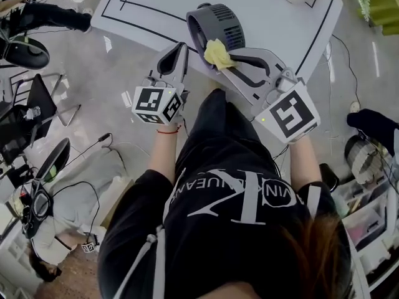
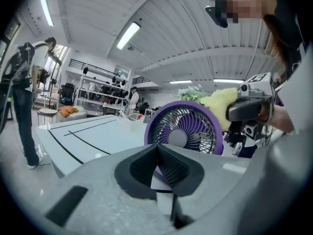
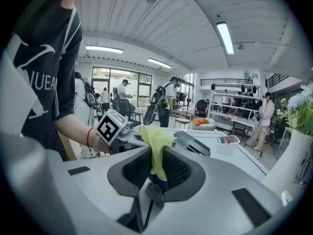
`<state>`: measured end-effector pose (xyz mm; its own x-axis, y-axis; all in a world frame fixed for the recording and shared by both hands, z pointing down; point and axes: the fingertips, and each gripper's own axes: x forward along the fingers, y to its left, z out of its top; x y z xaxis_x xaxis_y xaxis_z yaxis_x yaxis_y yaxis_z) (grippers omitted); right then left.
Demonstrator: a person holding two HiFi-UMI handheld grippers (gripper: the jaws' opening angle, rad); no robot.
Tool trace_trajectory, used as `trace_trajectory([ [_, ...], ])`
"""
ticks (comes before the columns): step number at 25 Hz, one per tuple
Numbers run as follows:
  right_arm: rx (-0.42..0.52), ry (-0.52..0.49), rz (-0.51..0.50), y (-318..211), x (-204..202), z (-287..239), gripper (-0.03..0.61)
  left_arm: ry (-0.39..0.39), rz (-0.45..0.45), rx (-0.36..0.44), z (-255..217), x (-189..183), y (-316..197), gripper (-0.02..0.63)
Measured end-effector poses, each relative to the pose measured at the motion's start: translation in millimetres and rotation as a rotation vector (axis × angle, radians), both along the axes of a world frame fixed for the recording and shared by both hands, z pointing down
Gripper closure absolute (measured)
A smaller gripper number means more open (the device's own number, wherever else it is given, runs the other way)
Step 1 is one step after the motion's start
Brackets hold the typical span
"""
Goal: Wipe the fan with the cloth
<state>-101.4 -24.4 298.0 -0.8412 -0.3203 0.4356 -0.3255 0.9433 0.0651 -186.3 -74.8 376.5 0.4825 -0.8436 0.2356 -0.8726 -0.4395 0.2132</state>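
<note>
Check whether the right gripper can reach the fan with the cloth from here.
Probably yes: the right gripper is shut on the cloth, which sits right at the fan rim with nothing between them.

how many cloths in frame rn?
1. The yellow cloth is clamped in the right gripper, at the rim of the fan. The left gripper is shut on nothing. Another could be hidden behind the person.

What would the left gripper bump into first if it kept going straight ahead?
Most likely the fan: its purple-ringed front sits right beyond the tips of the shut left gripper. How far off it is, I can't tell.
</note>
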Motion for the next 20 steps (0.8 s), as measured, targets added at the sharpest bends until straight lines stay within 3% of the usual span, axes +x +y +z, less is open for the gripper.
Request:
trace_trajectory([
  [4, 0.029, 0.018, 0.021, 5, 1, 9, 0.517, -0.017, 0.005, -0.001, 2, -2, 11, 0.601],
  [12, 0.065, 0.038, 0.071, 11, -1, 22, 0.517, -0.025, 0.105, -0.022, 10, 7, 36, 0.6],
  [17, 0.076, 0.044, 0.086, 14, -2, 29, 0.517, -0.067, 0.205, -0.081, 31, 27, 53, 0.483],
  [20, 0.091, 0.051, 0.086, 14, -2, 31, 0.516, -0.156, 0.31, -0.096, 48, 53, 66, 0.483],
])
